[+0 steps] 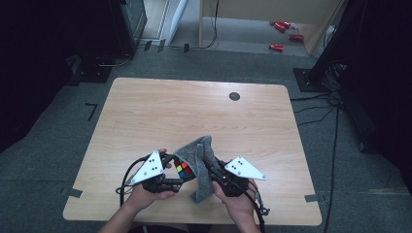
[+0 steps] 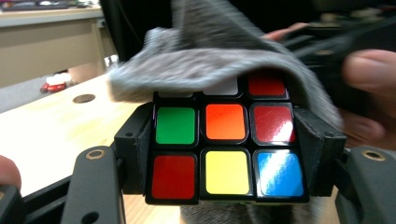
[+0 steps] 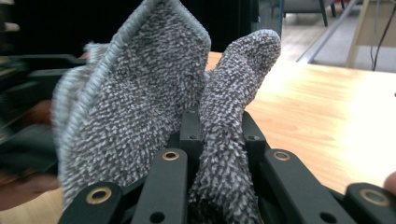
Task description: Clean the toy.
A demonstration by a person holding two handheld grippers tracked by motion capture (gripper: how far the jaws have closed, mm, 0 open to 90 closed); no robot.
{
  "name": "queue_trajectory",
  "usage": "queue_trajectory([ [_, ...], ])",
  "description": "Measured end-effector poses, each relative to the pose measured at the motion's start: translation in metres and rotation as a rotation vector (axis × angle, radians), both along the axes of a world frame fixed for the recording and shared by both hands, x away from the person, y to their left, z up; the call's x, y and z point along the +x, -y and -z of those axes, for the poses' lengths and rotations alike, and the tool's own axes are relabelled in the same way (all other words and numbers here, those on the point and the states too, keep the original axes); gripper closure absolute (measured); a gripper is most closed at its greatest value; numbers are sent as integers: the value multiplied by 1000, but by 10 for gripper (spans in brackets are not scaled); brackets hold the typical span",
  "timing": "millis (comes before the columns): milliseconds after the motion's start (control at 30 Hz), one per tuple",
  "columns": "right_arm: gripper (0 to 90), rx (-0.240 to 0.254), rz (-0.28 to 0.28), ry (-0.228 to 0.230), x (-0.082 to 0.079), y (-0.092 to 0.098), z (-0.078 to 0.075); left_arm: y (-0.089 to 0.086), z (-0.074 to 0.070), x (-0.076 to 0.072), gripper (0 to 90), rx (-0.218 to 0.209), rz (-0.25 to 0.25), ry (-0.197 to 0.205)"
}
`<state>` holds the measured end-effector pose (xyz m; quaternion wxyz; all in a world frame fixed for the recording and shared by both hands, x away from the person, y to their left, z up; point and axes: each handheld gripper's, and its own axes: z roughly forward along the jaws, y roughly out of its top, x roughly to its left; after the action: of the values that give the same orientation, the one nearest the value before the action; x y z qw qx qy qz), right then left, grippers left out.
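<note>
My left gripper (image 1: 180, 171) is shut on a colour cube (image 2: 224, 149), its two jaws pressing the cube's left and right sides. The cube (image 1: 182, 169) shows green, orange, red, yellow and blue stickers. A grey fluffy cloth (image 1: 199, 160) lies draped over the cube's top and hangs down beside it. My right gripper (image 1: 210, 167) is shut on that cloth (image 3: 140, 107), with a fold of it pinched between the jaws and standing up above them. In the left gripper view the cloth (image 2: 210, 60) covers the cube's upper row. Both grippers are held above the table's near edge.
The light wooden table (image 1: 194, 111) has a round dark grommet (image 1: 234, 96) near its far side. Red objects (image 1: 282, 29) lie on the floor beyond the table. Cables (image 1: 320, 104) run along the floor at the right.
</note>
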<state>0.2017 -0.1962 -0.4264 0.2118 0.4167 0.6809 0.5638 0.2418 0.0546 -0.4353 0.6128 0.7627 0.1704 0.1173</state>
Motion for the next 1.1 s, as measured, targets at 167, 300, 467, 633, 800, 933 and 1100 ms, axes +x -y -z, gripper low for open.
queue_trajectory([
  [167,777,-5,-41,44,-9,-8,-9,5,5,1,344,42,21,-26],
  [300,776,-2,-22,32,-4,-3,-5,18,5,-10,344,82,46,29],
  [467,778,-8,10,-15,4,3,4,7,0,-3,344,32,3,21],
  [633,778,-8,-30,9,-3,-6,-2,2,3,3,344,59,-23,-6],
  [800,777,-3,-36,24,-5,-7,-6,13,7,-3,344,79,26,-8],
  [933,776,-4,-22,11,0,-2,-1,19,6,-9,344,104,52,32],
  [1100,776,-19,-2,-20,5,2,7,2,0,0,344,32,-1,13],
])
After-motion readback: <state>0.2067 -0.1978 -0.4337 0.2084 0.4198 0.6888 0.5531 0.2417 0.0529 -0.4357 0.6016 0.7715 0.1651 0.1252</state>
